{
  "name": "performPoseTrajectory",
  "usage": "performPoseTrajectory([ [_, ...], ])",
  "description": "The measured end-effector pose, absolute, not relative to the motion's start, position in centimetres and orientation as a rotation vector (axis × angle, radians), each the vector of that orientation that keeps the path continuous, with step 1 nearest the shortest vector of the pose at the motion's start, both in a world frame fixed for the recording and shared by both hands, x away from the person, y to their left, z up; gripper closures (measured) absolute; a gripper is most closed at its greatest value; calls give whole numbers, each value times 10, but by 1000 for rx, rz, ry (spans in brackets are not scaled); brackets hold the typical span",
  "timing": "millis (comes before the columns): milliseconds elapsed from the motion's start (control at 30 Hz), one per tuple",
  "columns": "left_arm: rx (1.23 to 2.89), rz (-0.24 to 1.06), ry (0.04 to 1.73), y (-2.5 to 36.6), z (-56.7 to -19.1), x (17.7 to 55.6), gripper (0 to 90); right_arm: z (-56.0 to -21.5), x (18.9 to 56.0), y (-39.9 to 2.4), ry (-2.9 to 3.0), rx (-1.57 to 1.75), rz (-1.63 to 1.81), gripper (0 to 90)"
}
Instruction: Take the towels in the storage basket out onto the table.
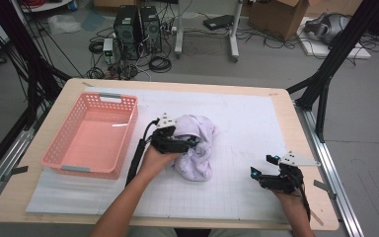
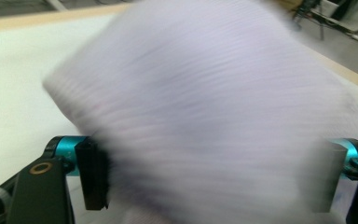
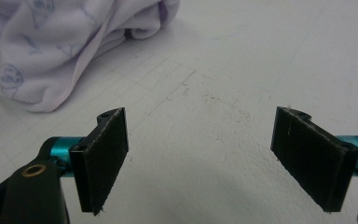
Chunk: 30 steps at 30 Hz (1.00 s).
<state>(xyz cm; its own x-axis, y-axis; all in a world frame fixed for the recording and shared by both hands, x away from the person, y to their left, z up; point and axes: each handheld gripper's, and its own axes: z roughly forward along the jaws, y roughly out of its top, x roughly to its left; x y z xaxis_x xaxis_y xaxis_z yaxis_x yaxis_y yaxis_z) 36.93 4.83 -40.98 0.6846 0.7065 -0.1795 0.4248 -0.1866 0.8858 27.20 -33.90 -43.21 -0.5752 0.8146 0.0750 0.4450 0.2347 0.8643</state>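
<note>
Item: pale lilac cloth (image 1: 195,146), crumpled in a loose heap near the middle of the white gridded mat (image 1: 237,123), right of the pink basket (image 1: 91,134) and apart from it; faint printed figures on the fabric in the right gripper view (image 3: 42,51)

Position against left gripper (image 1: 177,140): directly at the cloth's left side, jaws pointing right into the folds, fabric bulging above and beyond them toward the far side and hanging lower toward the near side. In the left gripper view, blurred cloth (image 2: 205,116) spread across the span between the two jaws, which stand wide at either edge of the frame; pads set far apart, not seen pressing the fabric; counted as released, with the cloth lying between them

Position against right gripper (image 1: 266,174): well apart from the cloth, to its right and nearer the front edge of the table (image 1: 177,85). In the right gripper view (image 3: 200,158), jaws spread wide over bare mat, nothing between them; cloth off to the far left of that frame

Holder: one hand (image 1: 155,157) on the left gripper, forearm entering from the near edge; other hand (image 1: 288,197) on the right gripper at the near right corner of the mat

Container: pink basket, slotted walls, grey handles, at the left of the table, partly on the mat, with nothing visible inside
</note>
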Motion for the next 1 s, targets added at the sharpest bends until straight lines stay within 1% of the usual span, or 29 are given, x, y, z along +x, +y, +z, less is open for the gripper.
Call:
performPoseTrajectory([
  [33,1819,369,921,59,-404,366,229,-432,272,-339,2126,1160,1280,179],
  [67,1820,380,934,64,-402,364,229,-432,272,-338,2124,1164,1282,179],
  [200,1826,392,946,76,-397,355,221,-432,272,-335,2132,1151,1277,179],
  [333,1791,402,888,92,-404,335,222,-433,270,-335,2135,1160,1269,179],
  [400,1766,383,848,97,-409,327,222,-433,270,-337,2128,1168,1268,179],
  [600,1710,373,753,103,-424,305,217,-433,269,-341,2114,1178,1259,178],
  [700,1717,392,724,102,-426,303,170,-433,268,-340,2117,1179,1249,179],
  [1000,1694,414,693,104,-426,294,179,-430,260,-338,2125,1165,1237,179],
])
